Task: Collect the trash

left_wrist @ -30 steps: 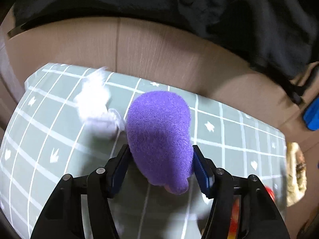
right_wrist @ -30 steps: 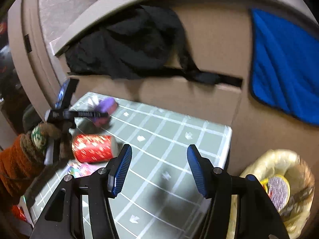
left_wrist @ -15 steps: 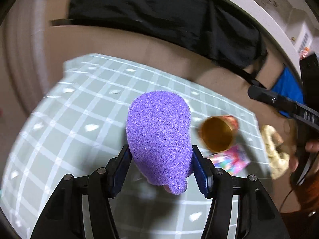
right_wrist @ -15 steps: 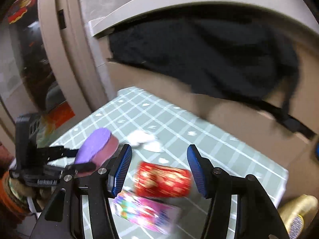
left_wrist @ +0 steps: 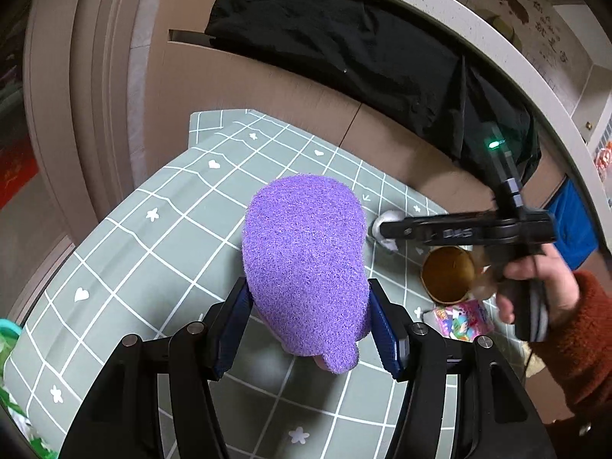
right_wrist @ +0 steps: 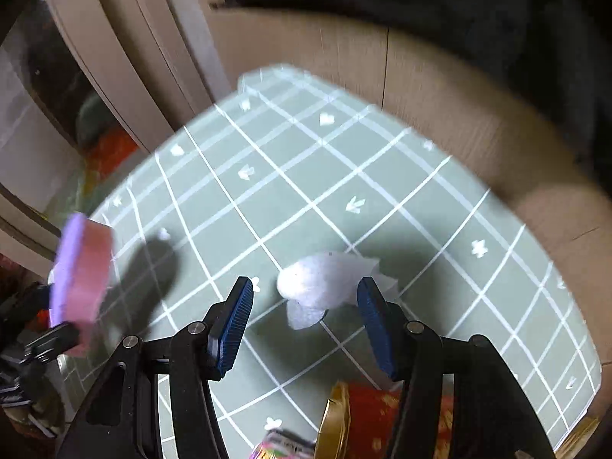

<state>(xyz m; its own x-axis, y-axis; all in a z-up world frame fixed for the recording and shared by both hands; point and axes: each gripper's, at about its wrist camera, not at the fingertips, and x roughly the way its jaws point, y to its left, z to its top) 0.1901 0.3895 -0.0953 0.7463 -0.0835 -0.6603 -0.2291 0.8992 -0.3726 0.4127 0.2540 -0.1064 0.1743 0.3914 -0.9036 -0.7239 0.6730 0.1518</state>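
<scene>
Left to right across the bench, covered in a green grid-patterned cloth. At left, the left gripper is clenched on a purple sponge, held clear above the cloth; the right wrist view shows its pink underside. At centre, a crumpled white tissue lies on the cloth. The right gripper is released, its jaws spread wide, with the tissue directly ahead of it and between the lines of its two blue pads, just short of being enclosed. The tissue's long axis runs roughly across the jaw gap. At right and nearer the person lie a red-and-gold paper cup on its side and a colourful wrapper. The right gripper is judged the nearer to the tissue; a short advance and a closing should take it.
</scene>
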